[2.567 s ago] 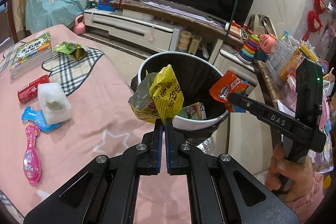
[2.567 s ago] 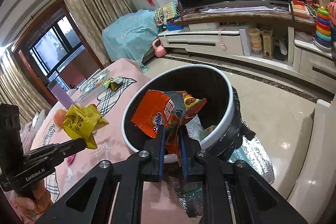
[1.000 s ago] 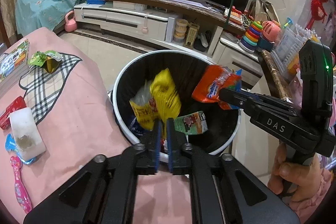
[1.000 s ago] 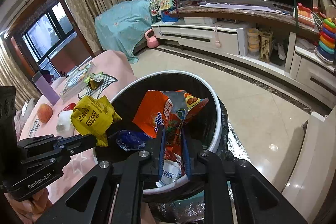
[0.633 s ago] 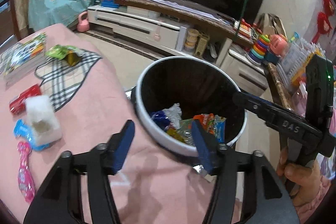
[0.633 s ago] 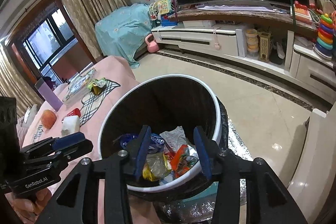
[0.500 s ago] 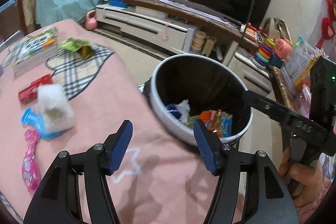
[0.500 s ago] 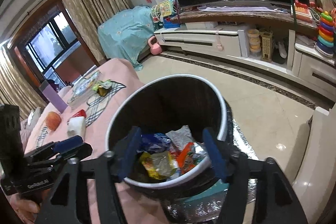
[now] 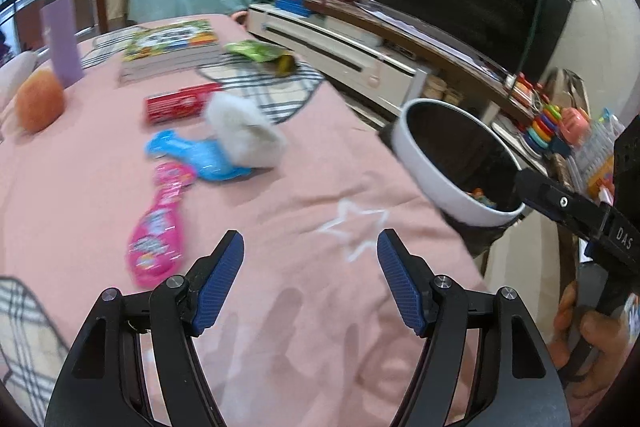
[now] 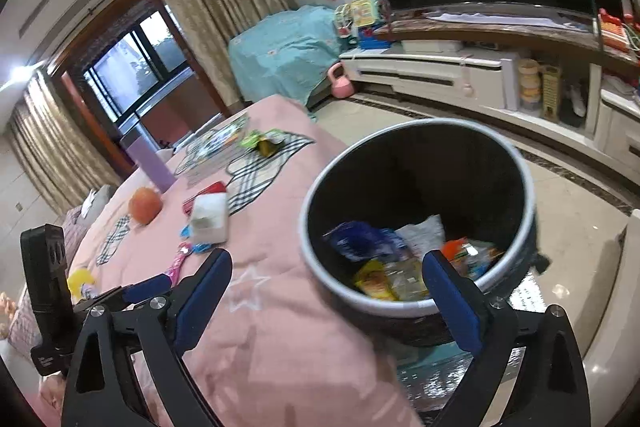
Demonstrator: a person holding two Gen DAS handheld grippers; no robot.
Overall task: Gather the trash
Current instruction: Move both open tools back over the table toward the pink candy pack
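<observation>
— Upper right of the left view sits the trash bin [image 9: 452, 183], wrappers [image 10: 384, 281] inside?
— Yes! Left gripper [image 9: 310, 281] and right gripper [image 10: 326, 291] have just been opening, both wide, empty.

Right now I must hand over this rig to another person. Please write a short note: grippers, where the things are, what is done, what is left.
Left gripper: fingers just opened, nothing between them, above the pink tablecloth.
Right gripper: fingers just opened, empty, by the white-rimmed black trash bin.
Done: yellow snack bag and orange wrapper lie in the bin.
Left on the cloth: pink package, blue package, crumpled white tissue, red flat pack, green wrapper.
</observation>
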